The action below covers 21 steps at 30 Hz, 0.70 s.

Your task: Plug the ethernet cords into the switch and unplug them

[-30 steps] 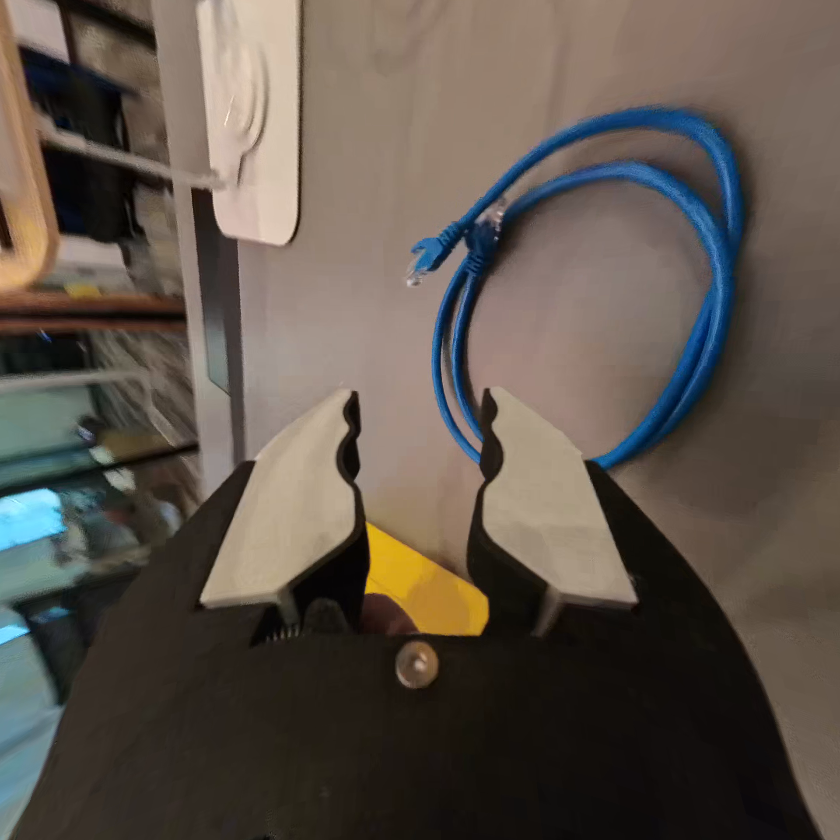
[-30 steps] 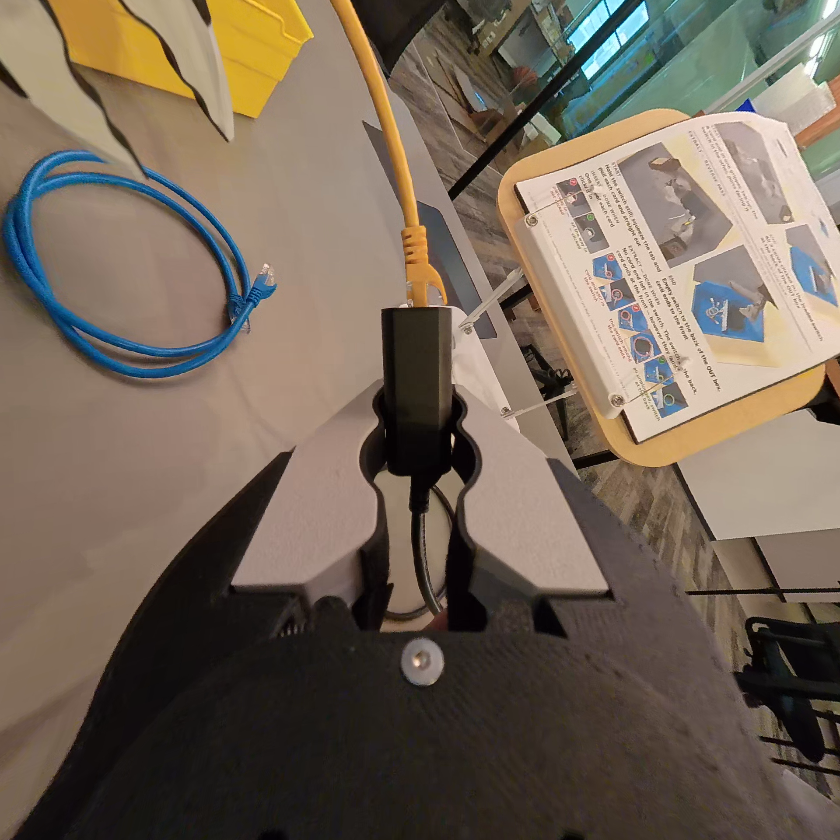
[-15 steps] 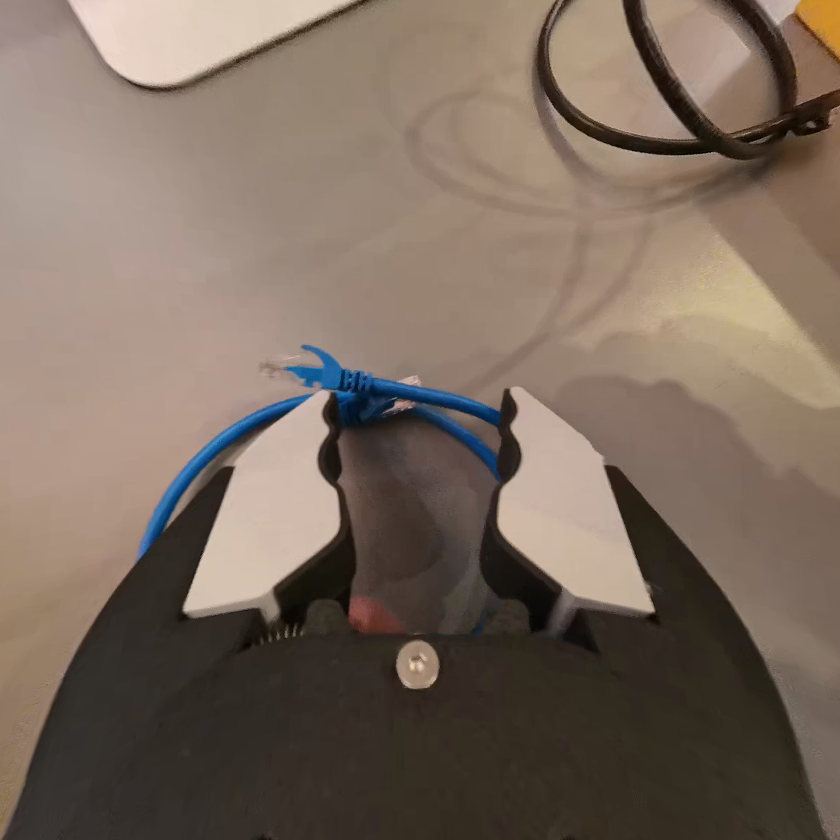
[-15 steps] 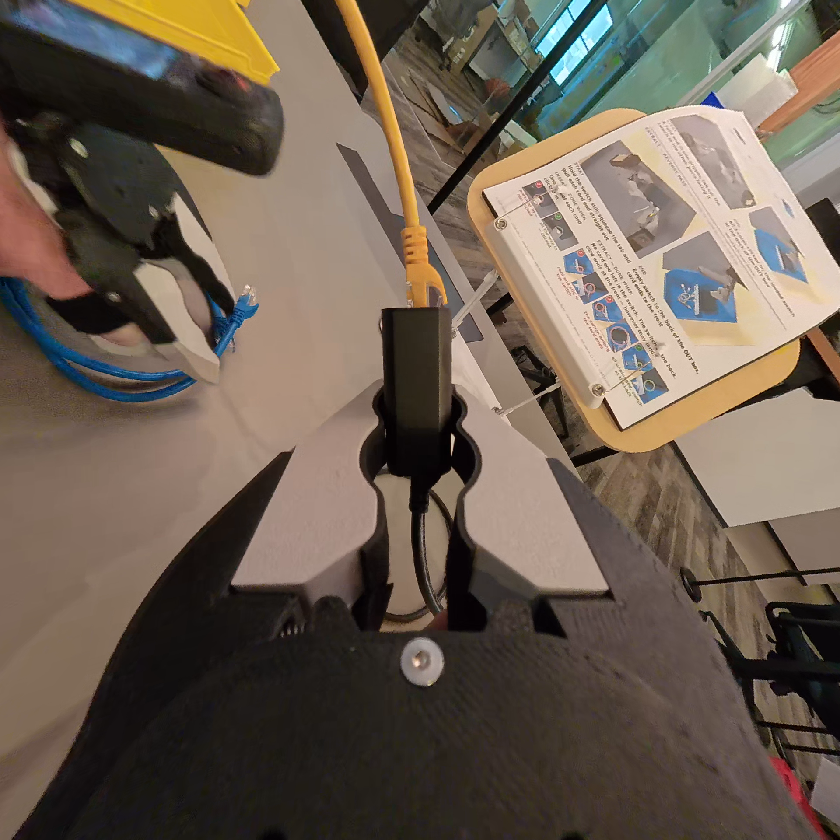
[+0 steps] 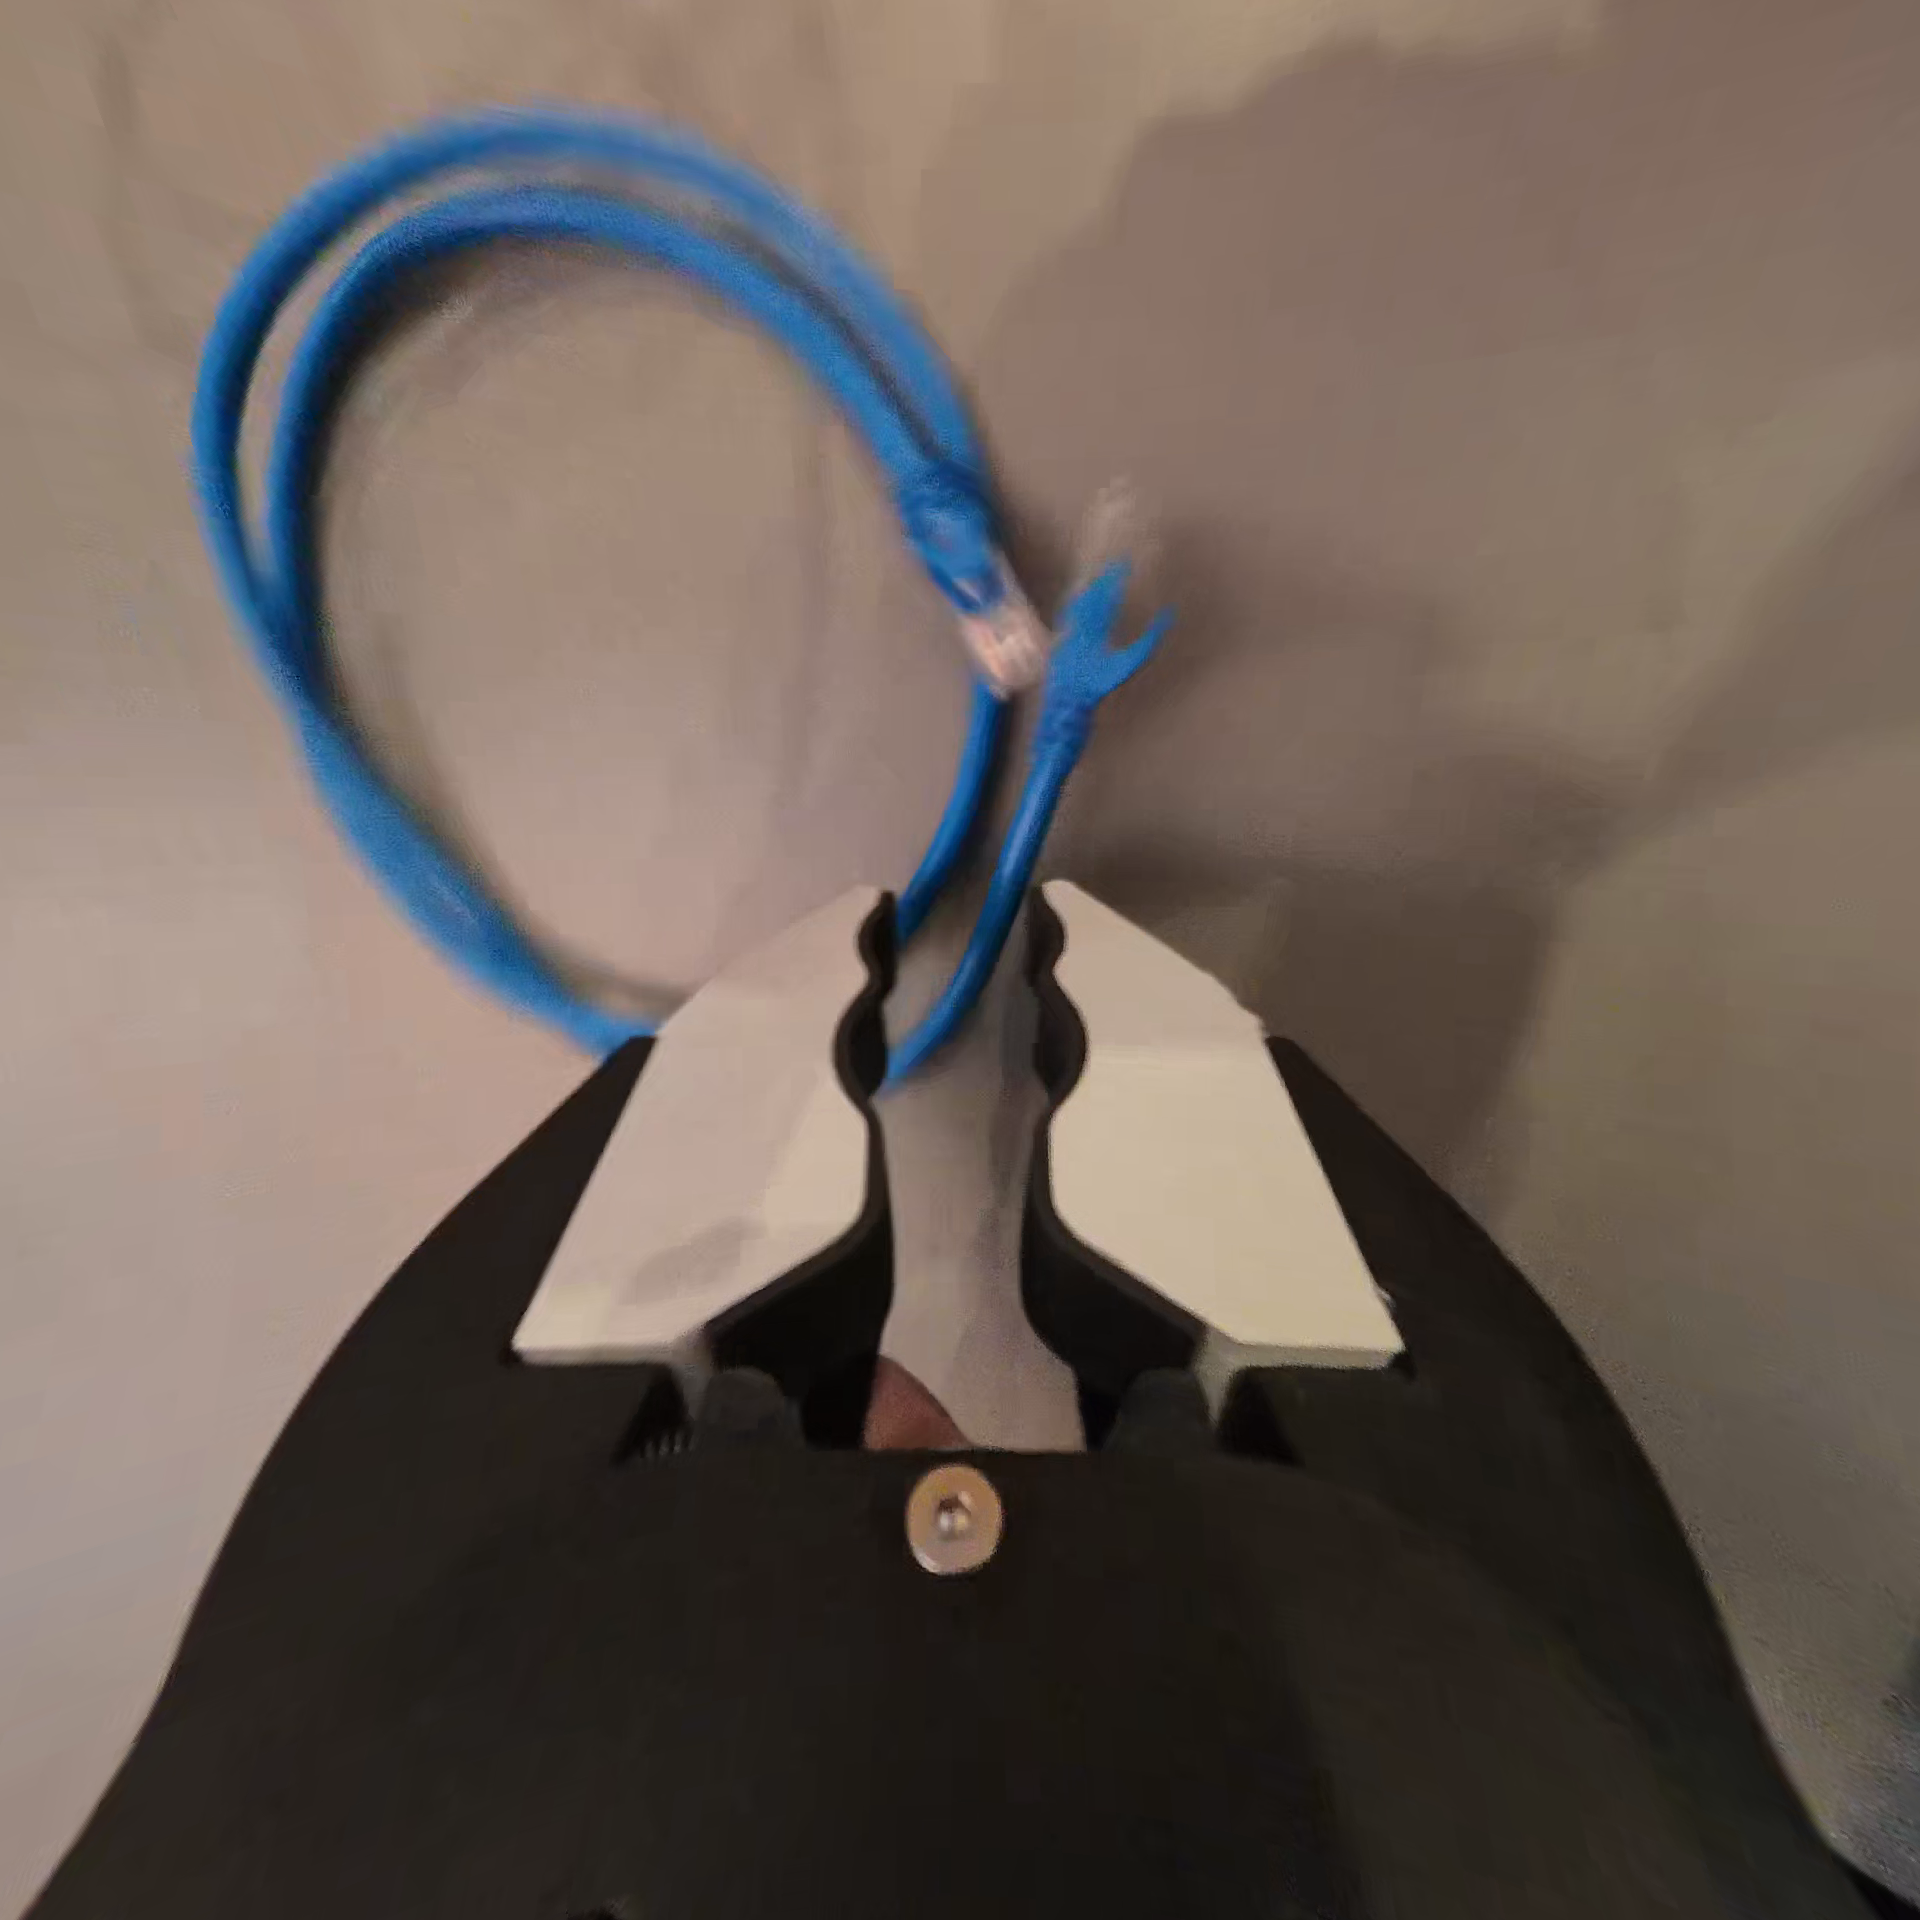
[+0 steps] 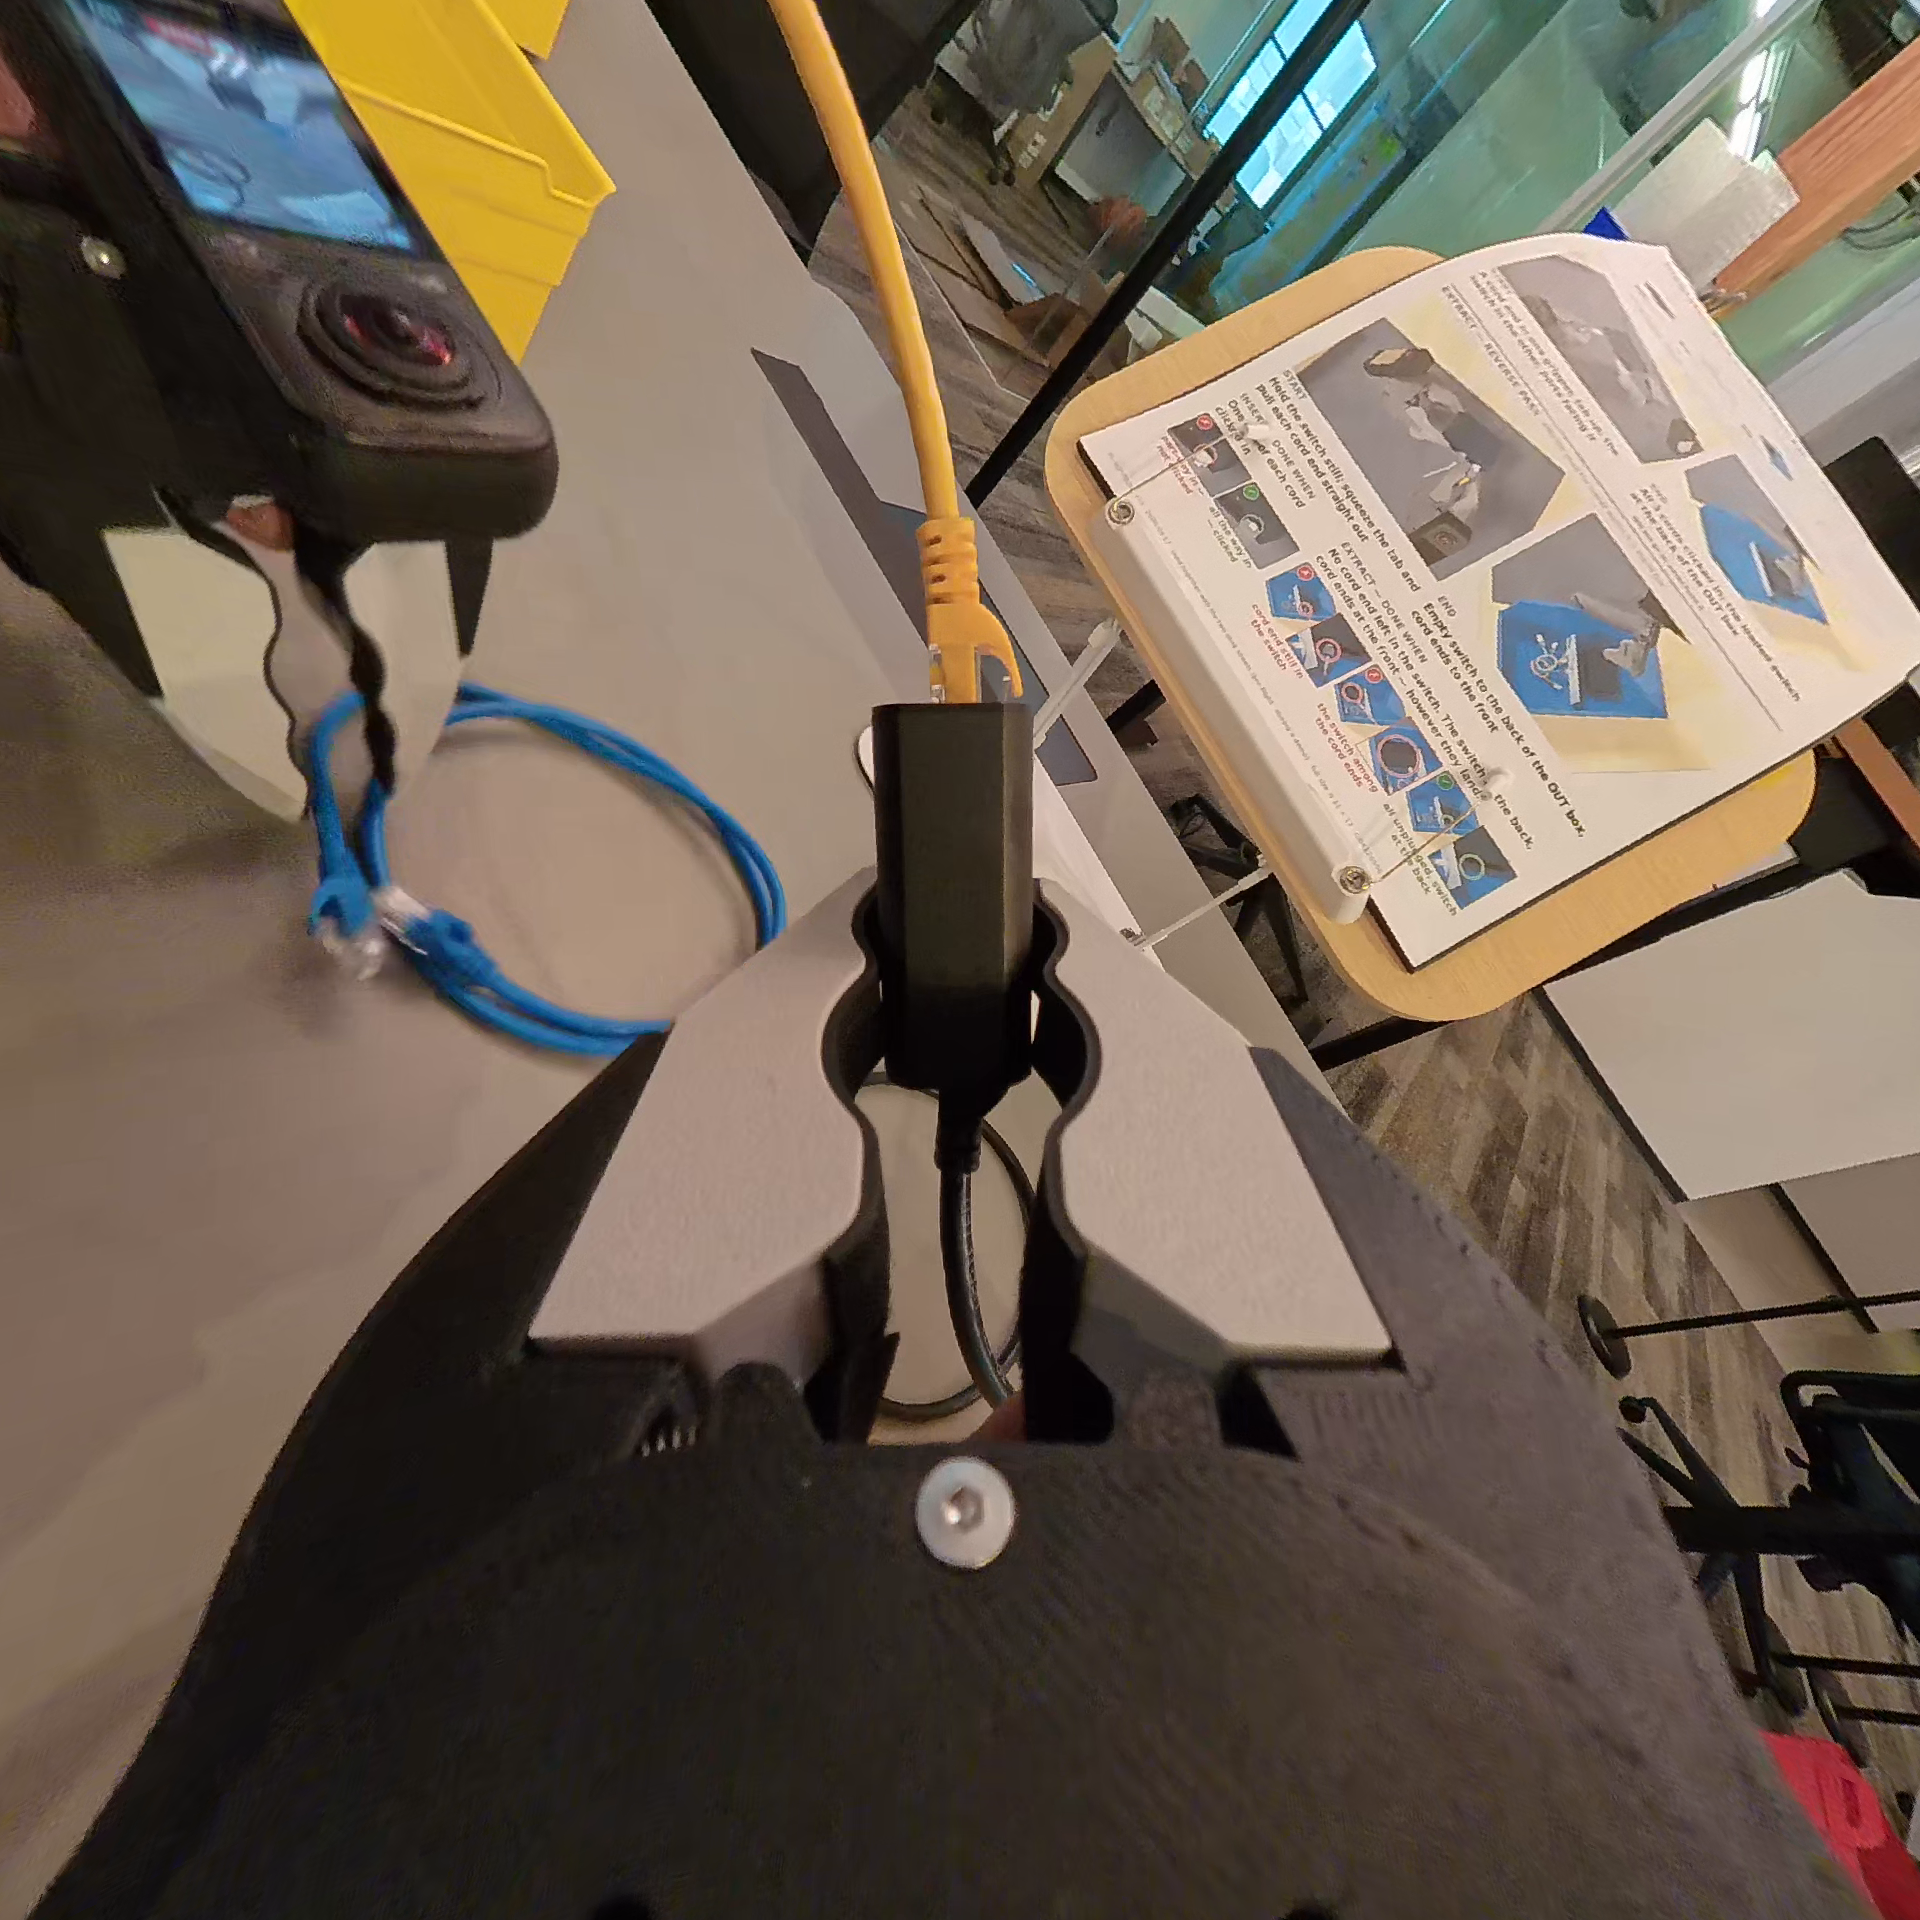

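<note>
In the left wrist view my left gripper (image 5: 961, 904) points down at the grey table, jaws narrowed around two strands of the blue ethernet cord (image 5: 312, 644). Both its plugs (image 5: 997, 623) lie just past the fingertips. In the right wrist view the same gripper (image 6: 348, 717) pinches the blue cord (image 6: 623, 997) a little behind the plugs. My right gripper (image 6: 951, 914) is shut on the black switch (image 6: 951, 852) and holds it upright above the table. A yellow ethernet cord (image 6: 904, 312) is plugged into the switch's top end. A black lead (image 6: 966, 1247) leaves its lower end.
A yellow bin (image 6: 488, 156) stands at the table's far side. A wooden stand with a printed instruction sheet (image 6: 1455, 582) is to the right, beyond the table edge. The grey table (image 6: 208, 1143) stretches left of my right gripper. Floor and furniture lie farther right.
My left gripper came down over the blue cord with its jaws wide, then closed them around the strands near the plugs. The coil has shifted. My right gripper kept hold of the switch.
</note>
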Each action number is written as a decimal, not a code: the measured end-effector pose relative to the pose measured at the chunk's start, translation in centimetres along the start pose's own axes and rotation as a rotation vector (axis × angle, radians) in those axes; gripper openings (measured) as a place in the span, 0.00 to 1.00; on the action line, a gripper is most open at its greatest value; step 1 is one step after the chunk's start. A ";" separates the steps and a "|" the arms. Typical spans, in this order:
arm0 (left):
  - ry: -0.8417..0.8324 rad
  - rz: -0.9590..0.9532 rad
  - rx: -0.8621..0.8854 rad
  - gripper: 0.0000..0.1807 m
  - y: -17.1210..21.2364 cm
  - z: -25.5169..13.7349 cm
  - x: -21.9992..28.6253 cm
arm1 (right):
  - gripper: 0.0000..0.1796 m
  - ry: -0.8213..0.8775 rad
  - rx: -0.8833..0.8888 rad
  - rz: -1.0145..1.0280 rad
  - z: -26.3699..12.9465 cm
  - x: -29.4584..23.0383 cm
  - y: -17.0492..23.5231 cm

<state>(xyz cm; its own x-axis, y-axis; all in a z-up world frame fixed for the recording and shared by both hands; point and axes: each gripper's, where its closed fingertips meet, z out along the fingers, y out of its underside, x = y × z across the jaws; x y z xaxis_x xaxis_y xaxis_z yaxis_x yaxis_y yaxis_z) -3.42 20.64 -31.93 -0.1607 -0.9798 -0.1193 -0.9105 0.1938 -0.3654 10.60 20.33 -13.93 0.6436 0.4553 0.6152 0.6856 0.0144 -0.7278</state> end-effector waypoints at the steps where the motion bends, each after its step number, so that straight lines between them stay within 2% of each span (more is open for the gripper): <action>1: -0.007 -0.007 0.001 0.18 0.3 -0.3 0.0 | 0.12 -0.002 0.001 0.000 0.0 0.0 0.0; 4: -0.147 0.111 0.060 0.23 0.0 -1.1 0.4 | 0.12 -0.003 0.001 -0.001 0.0 -0.1 -0.1; 9: -0.435 0.358 0.193 0.18 -2.4 -1.4 1.5 | 0.12 -0.003 0.009 0.014 0.1 -0.1 0.0; 12: -0.563 0.537 0.198 0.17 -4.0 -0.5 2.0 | 0.12 -0.003 0.008 0.006 0.2 -0.2 -0.2; 14: -0.537 0.570 0.227 0.14 -4.9 0.1 2.8 | 0.12 0.000 0.009 0.004 0.1 -0.2 -0.4; 21: -0.438 0.587 0.157 0.06 -4.8 1.8 1.7 | 0.12 0.003 0.011 0.015 0.1 0.0 -0.2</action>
<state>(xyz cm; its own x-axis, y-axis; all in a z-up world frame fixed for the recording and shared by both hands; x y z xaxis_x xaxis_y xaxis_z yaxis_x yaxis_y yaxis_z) 1.38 18.09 -32.01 -0.4068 -0.6102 -0.6798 -0.6514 0.7155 -0.2525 10.47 20.40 -13.80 0.6549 0.4533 0.6047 0.6719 0.0170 -0.7404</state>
